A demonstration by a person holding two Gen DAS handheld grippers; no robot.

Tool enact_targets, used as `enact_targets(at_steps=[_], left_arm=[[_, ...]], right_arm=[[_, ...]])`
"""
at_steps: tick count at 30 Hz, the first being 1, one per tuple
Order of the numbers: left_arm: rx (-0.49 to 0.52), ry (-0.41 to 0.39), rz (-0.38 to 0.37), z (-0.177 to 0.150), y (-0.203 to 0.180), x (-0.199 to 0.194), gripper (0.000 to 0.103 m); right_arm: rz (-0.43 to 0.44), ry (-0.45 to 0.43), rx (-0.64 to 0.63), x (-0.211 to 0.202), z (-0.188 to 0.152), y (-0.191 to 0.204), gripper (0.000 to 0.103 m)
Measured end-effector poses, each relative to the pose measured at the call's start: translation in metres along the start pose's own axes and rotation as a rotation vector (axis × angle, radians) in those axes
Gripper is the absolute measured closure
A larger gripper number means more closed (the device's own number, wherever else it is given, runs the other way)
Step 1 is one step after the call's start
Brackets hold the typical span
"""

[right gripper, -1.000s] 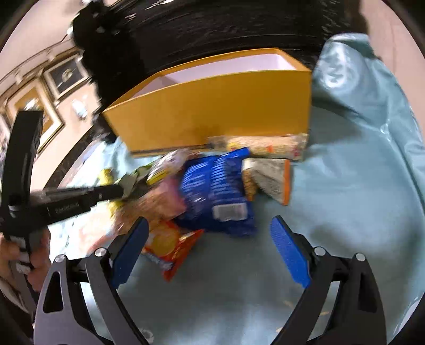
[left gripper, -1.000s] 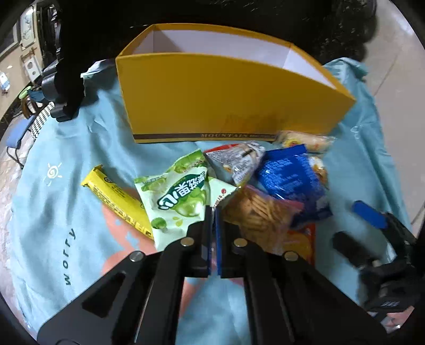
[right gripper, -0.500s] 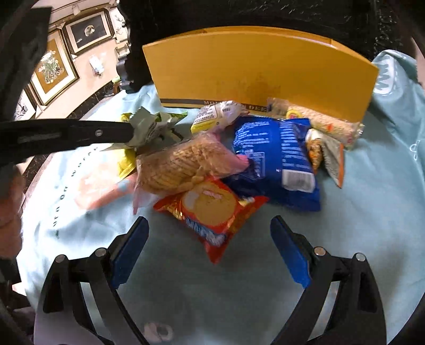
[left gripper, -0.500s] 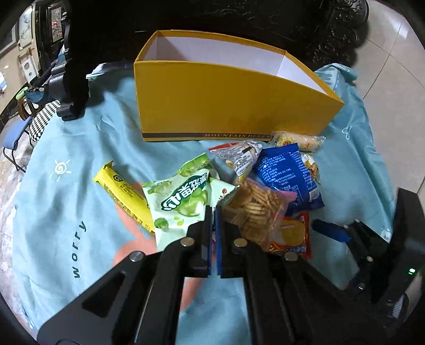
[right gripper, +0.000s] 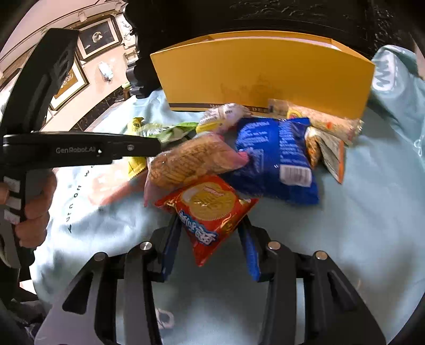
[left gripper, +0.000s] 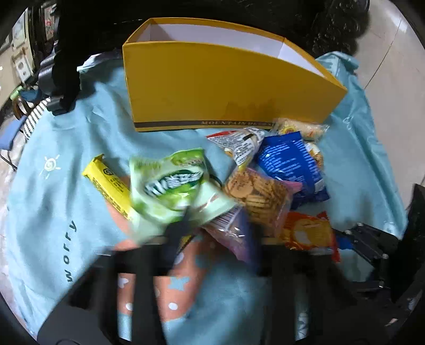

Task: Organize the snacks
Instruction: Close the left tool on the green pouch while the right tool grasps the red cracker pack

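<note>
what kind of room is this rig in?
Probably a home living or dining room, not a lab: framed pictures hang on the wall, dark carved furniture stands behind the yellow box, and a printed blue cloth covers the table.

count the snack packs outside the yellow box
8: yellow bar, green pouch, white pack, clear biscuit bag, red biscuit pack, blue bag, long pack against yellow box, orange-edged pack beside blue; more may hide underneath.
</note>
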State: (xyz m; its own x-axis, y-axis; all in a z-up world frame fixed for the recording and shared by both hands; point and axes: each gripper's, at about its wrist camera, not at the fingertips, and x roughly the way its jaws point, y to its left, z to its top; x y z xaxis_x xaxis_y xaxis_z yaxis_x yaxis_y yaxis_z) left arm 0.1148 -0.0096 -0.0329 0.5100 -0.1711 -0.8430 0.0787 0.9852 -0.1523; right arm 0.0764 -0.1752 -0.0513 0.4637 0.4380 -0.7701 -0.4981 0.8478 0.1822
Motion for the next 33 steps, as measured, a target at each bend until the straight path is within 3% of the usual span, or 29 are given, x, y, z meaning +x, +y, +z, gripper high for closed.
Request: enact_targets(at_steps=[2,5,9,11,14,19,20,21,24,26,33], left_arm=[[0.015,-0.038,0.054,0.002,-0.003,0.000,0.029],[0.026,-0.004,0.083,0.009,-0.002,0.013,0.024],[0.026,-0.009,0.134,0.025,0.005,0.022,0.024],[0.029,0.037,0.156,0.027,0.011,0.032,0.024],[0.094,0.040,0.191,0.023,0.005,0.038,0.024],[0.059,0.054,0.186,0.022,0.014,0.047,0.025],[0.052,0.060,0.193,0.022,0.017,0.050,0.033],[0.060,0.057,0.251,0.023,0.018,0.051,0.058],[0.044,0.067,0.260,0.025,0.022,0.042,0.083],[0.020,0.063,0.232,0.027,0.025,0.032,0.088],[0.043,-0.041,0.149,0.022,0.013,-0.021,0.089]], right_arm=[[0.002,-0.008,0.000,-0.005,-0.003,-0.001,0.059],[0.002,-0.019,-0.003,-0.009,-0.004,0.000,0.059],[0.007,-0.025,-0.005,-0.012,-0.005,-0.001,0.059],[0.010,-0.025,-0.004,-0.013,-0.005,-0.002,0.059],[0.011,-0.023,-0.002,-0.011,-0.006,-0.004,0.059],[0.009,-0.022,-0.002,-0.010,-0.003,-0.003,0.059],[0.009,-0.024,-0.003,-0.011,-0.003,-0.002,0.059],[0.010,-0.026,-0.004,-0.012,-0.003,-0.001,0.059],[0.015,-0.041,0.000,-0.018,-0.003,-0.003,0.059],[0.011,-0.051,0.009,-0.022,-0.002,-0.007,0.059],[0.014,-0.072,0.011,-0.032,-0.002,-0.006,0.059]])
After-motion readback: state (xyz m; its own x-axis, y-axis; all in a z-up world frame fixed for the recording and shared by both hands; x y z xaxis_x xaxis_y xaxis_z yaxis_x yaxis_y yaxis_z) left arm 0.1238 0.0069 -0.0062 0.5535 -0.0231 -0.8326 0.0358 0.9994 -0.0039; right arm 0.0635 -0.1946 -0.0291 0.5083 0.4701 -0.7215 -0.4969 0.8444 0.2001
